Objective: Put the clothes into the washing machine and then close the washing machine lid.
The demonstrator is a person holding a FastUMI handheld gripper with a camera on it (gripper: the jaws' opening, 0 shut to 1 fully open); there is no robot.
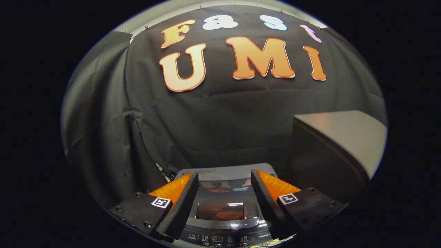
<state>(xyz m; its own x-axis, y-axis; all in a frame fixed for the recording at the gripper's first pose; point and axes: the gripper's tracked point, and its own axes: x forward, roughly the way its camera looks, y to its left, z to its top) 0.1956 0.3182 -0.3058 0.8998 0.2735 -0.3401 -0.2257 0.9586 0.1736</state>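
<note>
Hanging above the washing machine [224, 206], the gripper [224, 179] holds its fingers wide apart with nothing between them; the lid [222, 198] is down; a grey box [339, 137] stands beside it.

- Your hand-held gripper [224, 179] is held level, looking forward along its 2 fingers [184, 203].
- The 2 fingers stand wide apart, spreading toward their bases, with a clear gap between them.
- Neither finger presses on anything, and nothing sits between them.
</note>
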